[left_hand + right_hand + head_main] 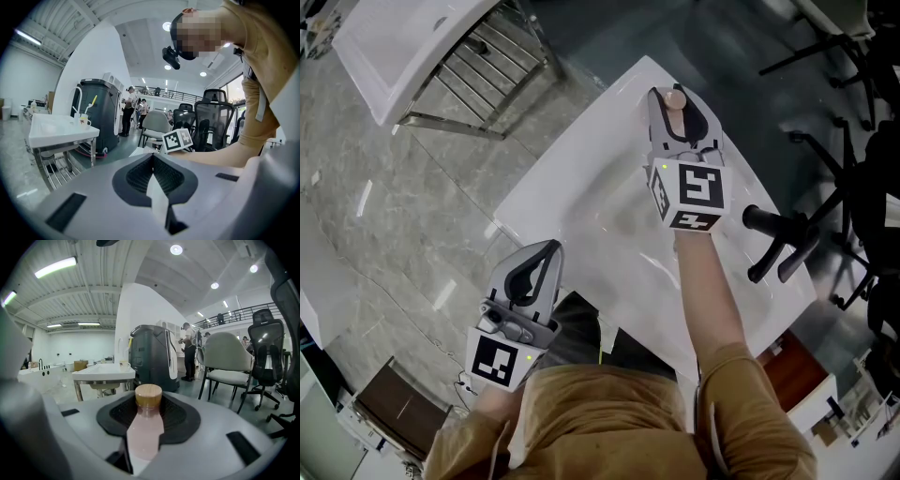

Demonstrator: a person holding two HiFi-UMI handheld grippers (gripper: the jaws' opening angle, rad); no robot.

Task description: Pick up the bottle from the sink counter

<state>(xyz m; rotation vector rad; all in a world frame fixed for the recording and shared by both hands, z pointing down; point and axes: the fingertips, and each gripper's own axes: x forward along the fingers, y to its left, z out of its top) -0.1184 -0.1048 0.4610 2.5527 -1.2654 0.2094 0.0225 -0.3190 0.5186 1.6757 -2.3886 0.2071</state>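
A pale pink bottle [676,101] with a round wooden cap stands at the far end of the white sink counter [572,187]. My right gripper [674,94] is shut on it. In the right gripper view the bottle [145,427] fills the gap between the black pads, and its cap [148,396] shows at the gripper's tip [148,402]. My left gripper [551,247] hangs at the counter's near left edge, shut with nothing in it. In its own view the left gripper [152,157] has its pads meeting.
A black faucet [773,234] rises at the counter's right side beside the basin [619,220]. Another white sink on a metal stand [403,47] is at top left. Black office chairs [853,141] crowd the right. A dark grey machine [96,112] and people [129,110] stand farther off.
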